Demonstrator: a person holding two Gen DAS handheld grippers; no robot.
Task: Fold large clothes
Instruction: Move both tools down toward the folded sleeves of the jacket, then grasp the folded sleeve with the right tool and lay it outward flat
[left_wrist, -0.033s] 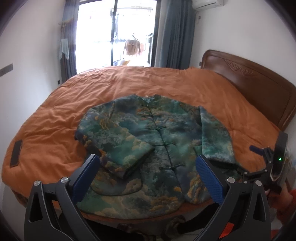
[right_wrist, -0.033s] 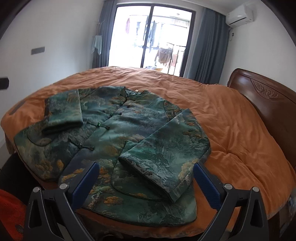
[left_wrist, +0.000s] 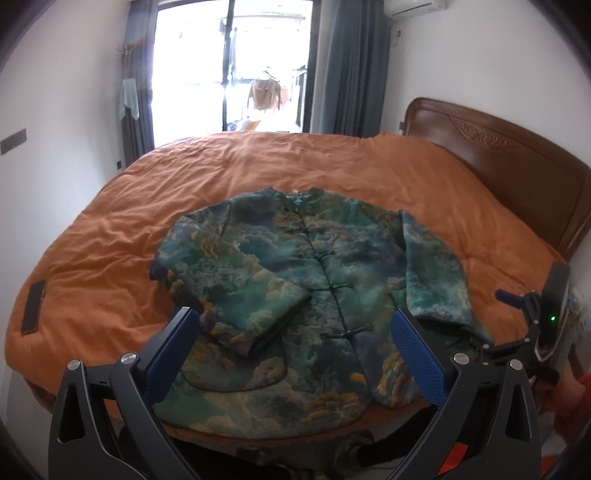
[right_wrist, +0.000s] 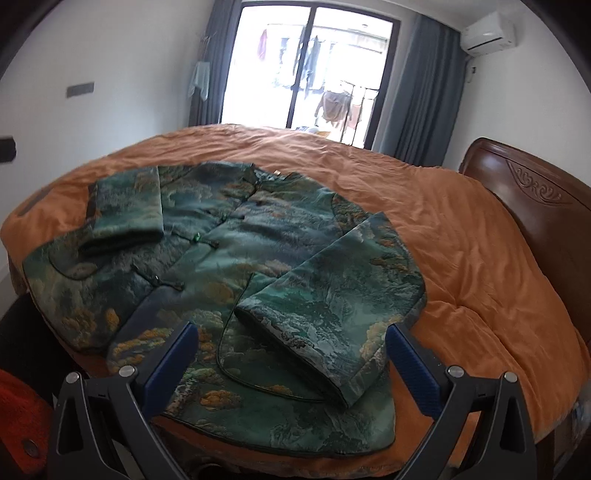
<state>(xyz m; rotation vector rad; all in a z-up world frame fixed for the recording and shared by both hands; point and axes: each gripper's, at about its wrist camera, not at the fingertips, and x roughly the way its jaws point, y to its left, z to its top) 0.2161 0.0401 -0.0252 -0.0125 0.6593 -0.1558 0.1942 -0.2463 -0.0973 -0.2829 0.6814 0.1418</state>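
My left gripper (left_wrist: 293, 334) hangs with its blue pads spread wide, gripping nothing, above the near hem of the jacket (left_wrist: 317, 295). My right gripper (right_wrist: 291, 350) is just as wide open and empty, over the near right part of the same jacket (right_wrist: 236, 258). The green patterned jacket lies flat, front up, frog buttons closed, on the orange quilt (left_wrist: 258, 166), both sleeves folded in across its body. A dark phone-like slab (left_wrist: 33, 312) rests at the quilt's left edge. The wooden headboard (right_wrist: 535, 199) stands at the right.
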